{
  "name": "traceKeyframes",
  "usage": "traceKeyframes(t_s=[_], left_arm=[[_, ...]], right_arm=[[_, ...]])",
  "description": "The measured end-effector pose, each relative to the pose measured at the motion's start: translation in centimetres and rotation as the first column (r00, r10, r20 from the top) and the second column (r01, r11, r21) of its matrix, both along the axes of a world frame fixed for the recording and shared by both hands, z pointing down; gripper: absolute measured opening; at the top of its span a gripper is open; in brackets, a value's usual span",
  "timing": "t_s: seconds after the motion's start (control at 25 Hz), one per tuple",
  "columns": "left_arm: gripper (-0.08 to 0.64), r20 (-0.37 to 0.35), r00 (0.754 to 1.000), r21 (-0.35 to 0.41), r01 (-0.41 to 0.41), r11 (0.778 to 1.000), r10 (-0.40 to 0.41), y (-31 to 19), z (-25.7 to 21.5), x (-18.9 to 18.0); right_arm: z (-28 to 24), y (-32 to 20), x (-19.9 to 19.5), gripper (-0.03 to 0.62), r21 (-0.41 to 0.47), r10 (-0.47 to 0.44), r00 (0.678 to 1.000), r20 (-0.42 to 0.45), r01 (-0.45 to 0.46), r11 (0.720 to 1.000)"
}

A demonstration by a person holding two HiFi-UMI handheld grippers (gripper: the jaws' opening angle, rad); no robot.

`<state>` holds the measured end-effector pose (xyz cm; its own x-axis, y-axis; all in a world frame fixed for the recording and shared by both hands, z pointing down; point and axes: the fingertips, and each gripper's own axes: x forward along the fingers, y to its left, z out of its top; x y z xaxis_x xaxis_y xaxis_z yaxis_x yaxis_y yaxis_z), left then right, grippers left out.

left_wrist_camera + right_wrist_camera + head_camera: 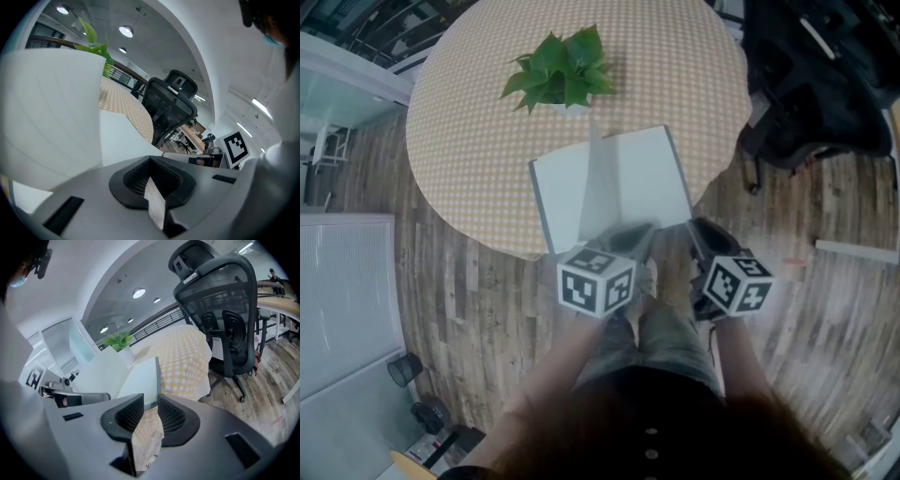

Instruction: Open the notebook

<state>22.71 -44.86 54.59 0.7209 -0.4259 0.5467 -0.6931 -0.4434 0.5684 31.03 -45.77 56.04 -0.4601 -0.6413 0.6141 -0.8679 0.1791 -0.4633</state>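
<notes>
Clamped in my left gripper (153, 190), a page (56, 122) stands lifted to open the notebook (647, 178); my right gripper (146, 413) gapes, cover corner (151, 392) loose between its jaws.

Left gripper (626, 234) and right gripper (703, 232): grey housing, black mesh-textured jaws, cube with black-and-white square markers. Clothing: dark buttoned top (652, 412), grey-green trousers (667, 339).

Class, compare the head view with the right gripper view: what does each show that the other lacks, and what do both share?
Only the head view: the person's legs and the marker cube on the right tool. Only the right gripper view: ceiling lights and that tool's jaws standing apart. Both: the open notebook, potted plant, checked table and black chair.
</notes>
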Motion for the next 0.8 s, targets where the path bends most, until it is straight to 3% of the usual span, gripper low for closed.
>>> traceKeyframes(t_s=[0.28, 0.6, 0.8], left_arm=[[0.011, -0.015, 1.000, 0.044, -0.001, 0.999, 0.002, 0.7, -2.1, -2.5], [0.011, -0.052, 0.999, 0.117, 0.008, 0.993, -0.001, 1.3, -5.8, -6.0], [0.011, -0.087, 0.996, 0.162, 0.004, 0.987, 0.010, 1.8, -8.1, -8.2]], right_arm=[[-3.6, 0.3, -2.0, 0.081, 0.085, 0.013, 1.000, 0.003, -0.013, 0.996], [-8.1, 1.3, -7.1, 0.080, 0.164, -0.026, 1.000, 0.018, 0.022, 0.986], [-11.3, 2.1, -10.5, 0.078, 0.249, -0.086, 0.994, 0.063, 0.068, 0.966]])
